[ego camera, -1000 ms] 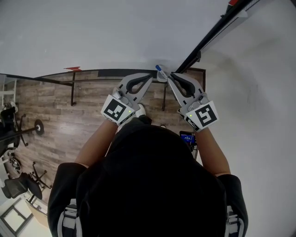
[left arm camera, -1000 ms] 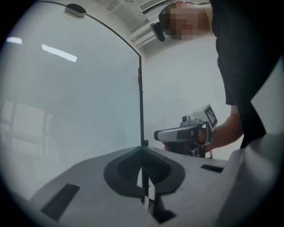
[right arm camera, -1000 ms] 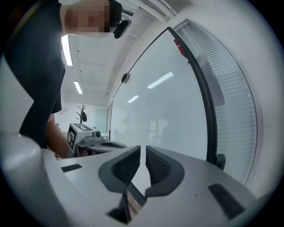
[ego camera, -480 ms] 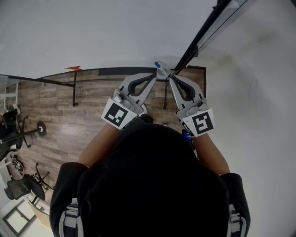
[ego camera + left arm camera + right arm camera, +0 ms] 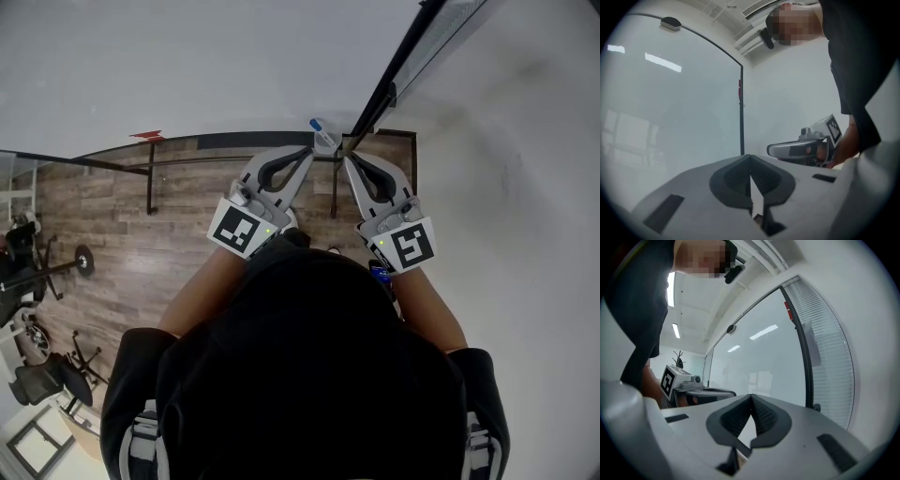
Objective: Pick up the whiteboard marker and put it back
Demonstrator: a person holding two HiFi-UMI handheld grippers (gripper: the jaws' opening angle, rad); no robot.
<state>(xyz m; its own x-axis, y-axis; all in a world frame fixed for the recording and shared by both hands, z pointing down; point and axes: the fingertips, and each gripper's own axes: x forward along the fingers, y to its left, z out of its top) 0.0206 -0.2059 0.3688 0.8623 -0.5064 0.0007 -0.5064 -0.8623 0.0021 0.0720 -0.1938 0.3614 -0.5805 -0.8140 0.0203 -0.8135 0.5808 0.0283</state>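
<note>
Marker (image 5: 321, 134) has crept up-left by the board's (image 5: 187, 66) lower edge. It sits between my left gripper (image 5: 308, 151) and right gripper (image 5: 345, 157) tips, each with jaws together. It's probably light and slick, so I'd grip mid-barrel.

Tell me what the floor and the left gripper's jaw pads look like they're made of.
The floor looks like wood or wood-look laminate: matte brown planks with visible grain and seams. The pads of the left gripper are probably rubber: dark, matte, finely ribbed, set in a smooth light-grey shell that looks like plastic.
</note>
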